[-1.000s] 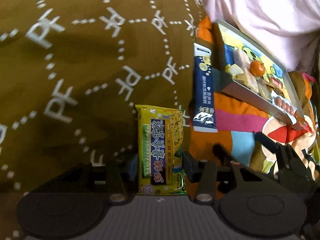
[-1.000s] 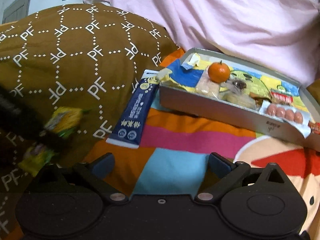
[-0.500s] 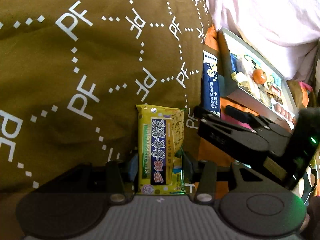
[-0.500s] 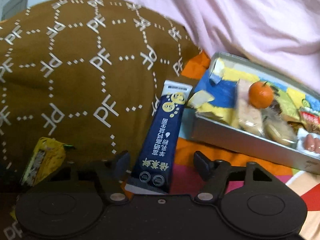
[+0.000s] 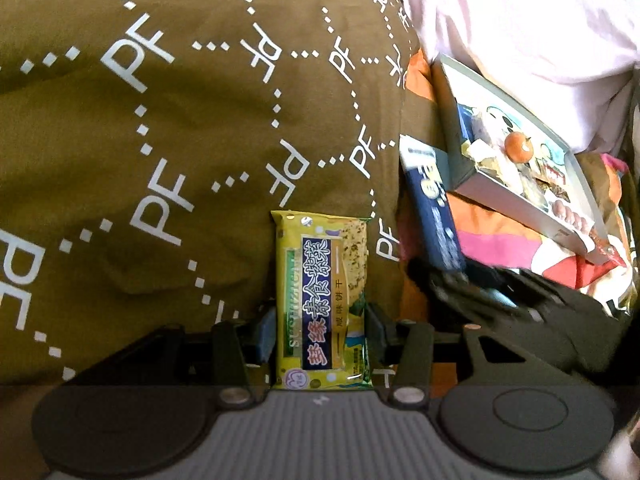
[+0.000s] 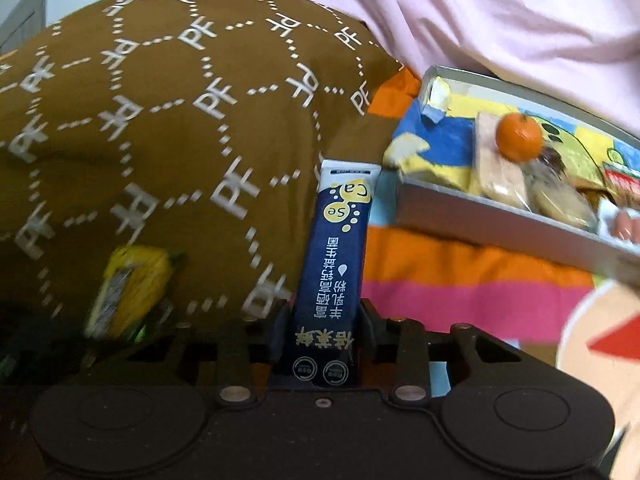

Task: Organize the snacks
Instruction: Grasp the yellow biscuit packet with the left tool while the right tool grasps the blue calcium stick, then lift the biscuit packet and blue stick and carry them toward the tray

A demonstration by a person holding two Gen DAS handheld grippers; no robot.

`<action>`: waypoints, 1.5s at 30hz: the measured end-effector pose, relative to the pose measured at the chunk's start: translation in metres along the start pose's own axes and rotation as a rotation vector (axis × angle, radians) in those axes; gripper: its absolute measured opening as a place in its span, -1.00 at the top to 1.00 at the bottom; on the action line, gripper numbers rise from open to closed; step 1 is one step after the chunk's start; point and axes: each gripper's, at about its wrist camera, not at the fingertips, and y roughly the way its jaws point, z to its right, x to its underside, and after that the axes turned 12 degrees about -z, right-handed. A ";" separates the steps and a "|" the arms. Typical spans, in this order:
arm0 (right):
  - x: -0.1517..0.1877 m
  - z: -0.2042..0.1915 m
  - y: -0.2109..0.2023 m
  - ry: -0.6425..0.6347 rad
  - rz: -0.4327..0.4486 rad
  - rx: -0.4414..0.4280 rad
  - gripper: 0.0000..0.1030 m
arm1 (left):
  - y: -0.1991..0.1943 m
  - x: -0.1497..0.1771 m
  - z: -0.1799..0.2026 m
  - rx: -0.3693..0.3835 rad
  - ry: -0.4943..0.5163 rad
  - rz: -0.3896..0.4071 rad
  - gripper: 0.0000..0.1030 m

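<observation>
- The left gripper [image 5: 320,332] is clamped on a yellow snack packet [image 5: 322,304], its pads pressing the packet's two long sides near the lower end.
- The yellow snack packet is a flat rectangular pouch with a dark blue label strip down the middle bearing pale characters, a green band along one edge and a picture of a speckled cracker on the other; it stands out over a brown quilt [image 5: 160,120] printed with white letters and dotted lines.
- The right gripper [image 6: 322,344] has just been closing and its pads now press the sides of a dark blue stick packet [image 6: 332,280].
- The dark blue stick packet is long and narrow, with a white sealed end, yellow bubbles and white characters along its length; its far end lies at the brown quilt's edge, just beside a grey tray [image 6: 500,216].
- The grey tray sits on a bright striped sheet [image 6: 460,280] and holds an orange fruit [image 6: 519,137] and wrapped snacks.
</observation>
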 end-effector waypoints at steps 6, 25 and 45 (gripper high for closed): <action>0.039 -0.011 -0.028 -0.107 -0.030 0.030 0.29 | 0.003 0.003 0.015 -0.063 0.041 0.007 0.02; 0.142 -0.054 -0.076 -0.402 -0.006 0.272 0.31 | 0.001 0.034 0.061 -0.117 0.194 0.002 0.04; 0.174 -0.046 -0.089 -0.550 0.081 0.455 0.32 | 0.025 0.039 0.093 -0.123 0.282 -0.056 -0.35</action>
